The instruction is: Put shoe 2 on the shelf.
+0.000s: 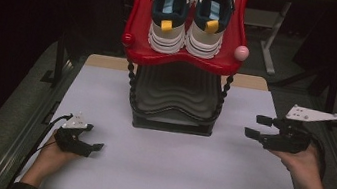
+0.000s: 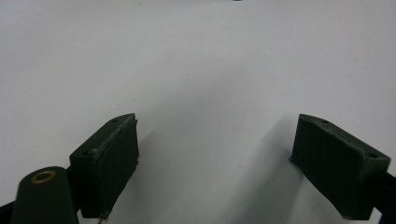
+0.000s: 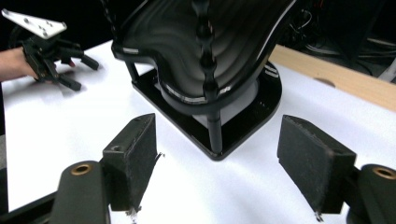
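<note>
Both jaws spread, nothing held: left gripper (image 1: 92,148) near the desk's (image 1: 169,175) left edge, right gripper (image 1: 258,127) beside the rack (image 1: 174,110). Risk: bumping it could topple the 2 shoes (image 1: 191,14).

Dim room all round, dark at the edges, while the white table top (image 1: 169,175) glows evenly lit. Soft shadows beside the near jaws, slight blur, glare streaking the black rack (image 3: 201,51).

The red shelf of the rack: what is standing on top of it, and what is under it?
On the red shelf stand two sneakers, heels toward the camera. Under it is a black shelf, with nothing on its visible part; its rear is covered by the red one.
</note>
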A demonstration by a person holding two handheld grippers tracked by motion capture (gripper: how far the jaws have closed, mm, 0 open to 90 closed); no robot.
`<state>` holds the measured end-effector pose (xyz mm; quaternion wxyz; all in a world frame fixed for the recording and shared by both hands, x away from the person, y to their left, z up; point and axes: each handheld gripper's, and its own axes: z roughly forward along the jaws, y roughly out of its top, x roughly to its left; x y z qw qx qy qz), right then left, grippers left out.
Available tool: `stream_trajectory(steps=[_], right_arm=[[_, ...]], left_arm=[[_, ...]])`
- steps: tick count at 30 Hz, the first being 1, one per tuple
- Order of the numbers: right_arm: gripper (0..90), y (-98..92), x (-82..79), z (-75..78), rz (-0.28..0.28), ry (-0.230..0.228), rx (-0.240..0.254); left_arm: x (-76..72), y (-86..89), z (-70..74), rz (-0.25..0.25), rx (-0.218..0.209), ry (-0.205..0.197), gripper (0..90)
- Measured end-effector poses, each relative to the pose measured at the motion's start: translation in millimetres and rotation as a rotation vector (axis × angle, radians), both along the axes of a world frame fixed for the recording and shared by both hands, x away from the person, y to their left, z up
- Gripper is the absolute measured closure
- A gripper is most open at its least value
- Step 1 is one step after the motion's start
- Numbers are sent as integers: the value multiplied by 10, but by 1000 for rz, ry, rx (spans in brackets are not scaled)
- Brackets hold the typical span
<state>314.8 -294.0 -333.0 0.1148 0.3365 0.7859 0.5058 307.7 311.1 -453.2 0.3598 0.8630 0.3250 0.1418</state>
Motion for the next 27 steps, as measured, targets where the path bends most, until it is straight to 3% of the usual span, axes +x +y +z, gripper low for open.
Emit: stream_trajectory(steps=[19, 27], right_arm=[[273, 57, -102, -664, 7, 122, -81], [265, 74, -114, -740, 14, 137, -98]], left_arm=[[0, 0, 0, 0, 1, 0, 139], [1, 1, 1, 0, 0, 1, 139]])
